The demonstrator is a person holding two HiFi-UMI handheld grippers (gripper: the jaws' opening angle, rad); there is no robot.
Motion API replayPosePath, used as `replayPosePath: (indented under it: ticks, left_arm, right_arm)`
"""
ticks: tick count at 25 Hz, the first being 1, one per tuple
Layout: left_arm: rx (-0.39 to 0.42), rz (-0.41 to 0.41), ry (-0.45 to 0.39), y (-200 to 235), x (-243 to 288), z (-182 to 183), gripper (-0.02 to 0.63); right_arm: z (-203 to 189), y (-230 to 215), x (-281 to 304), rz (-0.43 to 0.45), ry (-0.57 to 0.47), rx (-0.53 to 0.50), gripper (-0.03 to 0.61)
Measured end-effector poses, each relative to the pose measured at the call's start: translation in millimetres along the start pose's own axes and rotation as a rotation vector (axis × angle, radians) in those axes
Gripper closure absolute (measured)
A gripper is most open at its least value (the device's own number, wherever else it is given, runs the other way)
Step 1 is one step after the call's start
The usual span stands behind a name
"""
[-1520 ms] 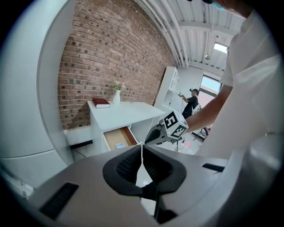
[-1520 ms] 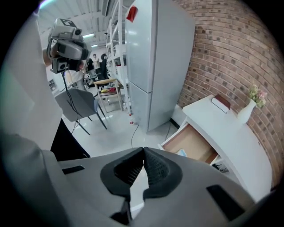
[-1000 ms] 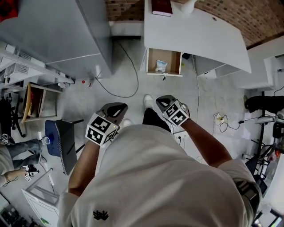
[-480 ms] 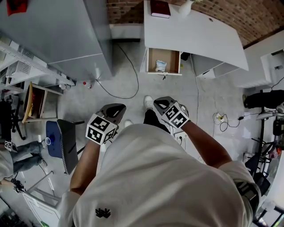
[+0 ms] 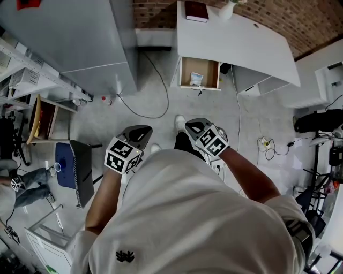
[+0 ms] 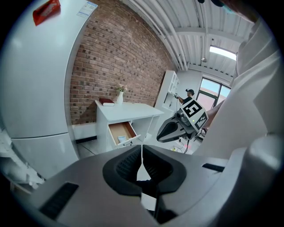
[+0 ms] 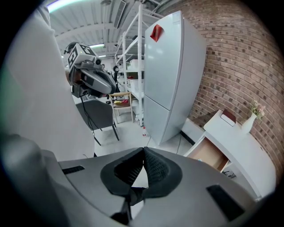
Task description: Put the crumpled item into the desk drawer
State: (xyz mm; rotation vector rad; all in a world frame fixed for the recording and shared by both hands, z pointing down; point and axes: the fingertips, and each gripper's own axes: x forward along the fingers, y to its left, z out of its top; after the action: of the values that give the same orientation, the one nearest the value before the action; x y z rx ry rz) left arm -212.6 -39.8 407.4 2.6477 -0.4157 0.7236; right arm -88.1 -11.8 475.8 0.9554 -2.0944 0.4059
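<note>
A pale crumpled item (image 5: 196,79) lies inside the open wooden drawer (image 5: 186,73) of the white desk (image 5: 236,40), far ahead of me. That drawer (image 6: 118,131) also shows in the left gripper view and, at the lower right, the drawer (image 7: 207,154) shows in the right gripper view. My left gripper (image 5: 140,131) is held close to my chest, its jaws shut with nothing between them. My right gripper (image 5: 195,126) hangs level with it, also shut and empty. Both are well back from the desk.
A tall grey fridge (image 5: 80,37) stands left of the desk. A dark book (image 5: 196,11) and a small vase (image 6: 119,97) rest on the desktop. A cable (image 5: 155,91) trails over the floor. A blue chair (image 5: 72,171) and a wooden shelf (image 5: 45,123) stand at left.
Both grippers stay shut near my chest. The head view has shifted slightly, so the desk and drawer sit a little further right. A person at the left edge has moved.
</note>
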Motion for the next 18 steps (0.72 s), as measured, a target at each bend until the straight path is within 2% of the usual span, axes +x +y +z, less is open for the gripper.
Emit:
replayPosePath:
  ticks: [12, 18]
  left_arm:
    - [-0.007, 0.021, 0.008, 3.5, -7.6, -8.2, 0.584]
    - [-0.005, 0.012, 0.014, 2.1, -0.7, -7.0, 0.584]
  right_arm:
    - [13.4, 11.9, 1.0, 0.017, -0.025, -0.026, 0.549]
    - [6.6, 11.3, 1.7, 0.022, -0.014, -0.018, 0.55]
